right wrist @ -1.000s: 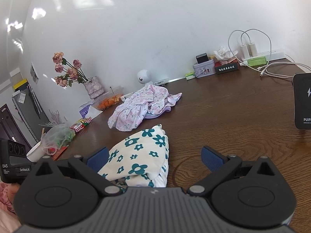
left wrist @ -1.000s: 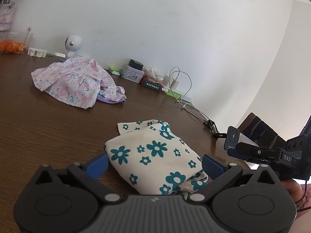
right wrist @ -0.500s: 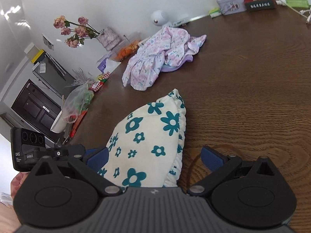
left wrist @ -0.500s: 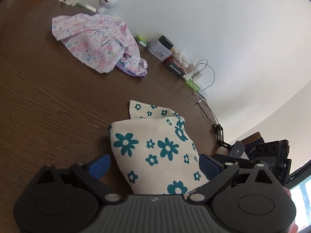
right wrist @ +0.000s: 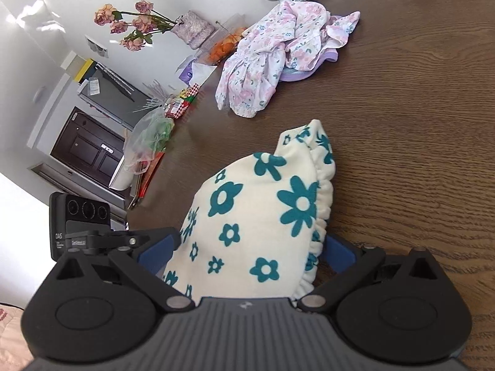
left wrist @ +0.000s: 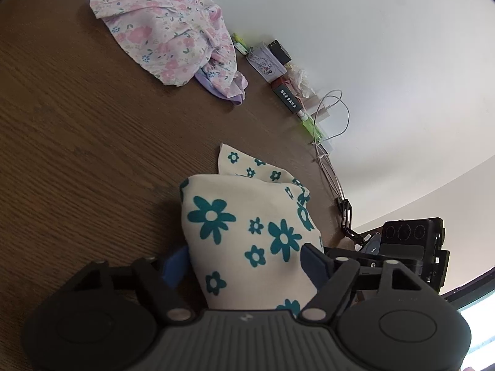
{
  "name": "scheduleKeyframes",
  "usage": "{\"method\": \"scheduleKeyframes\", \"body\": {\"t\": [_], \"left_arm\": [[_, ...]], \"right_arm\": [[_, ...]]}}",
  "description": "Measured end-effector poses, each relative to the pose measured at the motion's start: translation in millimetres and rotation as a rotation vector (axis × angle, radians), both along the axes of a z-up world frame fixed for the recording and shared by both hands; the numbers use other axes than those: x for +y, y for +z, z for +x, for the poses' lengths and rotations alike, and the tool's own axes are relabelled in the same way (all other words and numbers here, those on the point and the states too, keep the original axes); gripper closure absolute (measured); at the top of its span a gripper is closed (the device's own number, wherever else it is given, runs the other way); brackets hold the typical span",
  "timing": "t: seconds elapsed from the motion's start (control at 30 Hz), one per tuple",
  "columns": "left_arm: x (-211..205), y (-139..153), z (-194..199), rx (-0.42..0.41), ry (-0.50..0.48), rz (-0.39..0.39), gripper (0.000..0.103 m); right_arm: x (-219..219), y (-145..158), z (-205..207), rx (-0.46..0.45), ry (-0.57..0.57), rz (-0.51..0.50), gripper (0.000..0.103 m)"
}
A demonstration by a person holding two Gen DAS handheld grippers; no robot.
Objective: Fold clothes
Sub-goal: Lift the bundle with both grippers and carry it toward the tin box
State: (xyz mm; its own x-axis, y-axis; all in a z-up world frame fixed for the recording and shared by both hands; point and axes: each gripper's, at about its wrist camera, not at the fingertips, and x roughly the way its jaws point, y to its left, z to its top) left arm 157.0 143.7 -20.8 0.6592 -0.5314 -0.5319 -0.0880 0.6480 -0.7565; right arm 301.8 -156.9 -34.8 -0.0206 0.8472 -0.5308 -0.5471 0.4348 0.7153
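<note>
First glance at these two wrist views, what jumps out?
The cream garment with teal flowers fills the near foreground of both views, bunched on the dark wooden table; it sits between the jaws of the left gripper, which are closing, and between those of the right gripper. Farther back lies a crumpled pink floral garment. Dried roses stand at the table's far edge in the right wrist view.

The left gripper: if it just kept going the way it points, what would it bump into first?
The cream cloth with teal flowers, already lying between the left gripper's closing jaws. Past it, probably the wooden table, though depth is unclear.
</note>
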Motion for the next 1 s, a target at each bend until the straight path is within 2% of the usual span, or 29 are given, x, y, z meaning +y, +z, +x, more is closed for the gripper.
{"method": "scheduleKeyframes", "body": {"t": [0.1, 0.3, 0.57, 0.67, 0.7, 0.73, 0.8, 1.0], "left_arm": [[6, -6, 5, -0.011, -0.009, -0.038, 0.038], [2, -7, 14, -0.06, -0.072, -0.002, 0.039], [0, -8, 22, -0.087, -0.103, 0.017, 0.039], [1, -8, 24, -0.087, -0.103, 0.016, 0.039], [1, -8, 25, -0.087, -0.103, 0.016, 0.039], [2, -8, 26, -0.086, -0.101, 0.015, 0.039], [3, -8, 28, -0.082, -0.1, 0.015, 0.04], [4, -10, 32, -0.089, -0.092, 0.005, 0.041]], "right_arm": [[1, -1, 1, 0.012, 0.005, 0.016, 0.001], [-4, -7, 3, 0.044, -0.015, 0.068, 0.001], [-3, -7, 1, 0.046, -0.046, 0.069, 0.001], [-7, -8, 0, 0.045, -0.082, 0.071, 0.007], [-9, -9, 1, 0.053, -0.1, 0.072, 0.014], [-11, -11, 3, 0.061, -0.118, 0.073, 0.025], [-15, -14, 5, 0.074, -0.151, 0.074, 0.035], [-14, -16, 4, 0.083, -0.179, 0.075, 0.038]]}}
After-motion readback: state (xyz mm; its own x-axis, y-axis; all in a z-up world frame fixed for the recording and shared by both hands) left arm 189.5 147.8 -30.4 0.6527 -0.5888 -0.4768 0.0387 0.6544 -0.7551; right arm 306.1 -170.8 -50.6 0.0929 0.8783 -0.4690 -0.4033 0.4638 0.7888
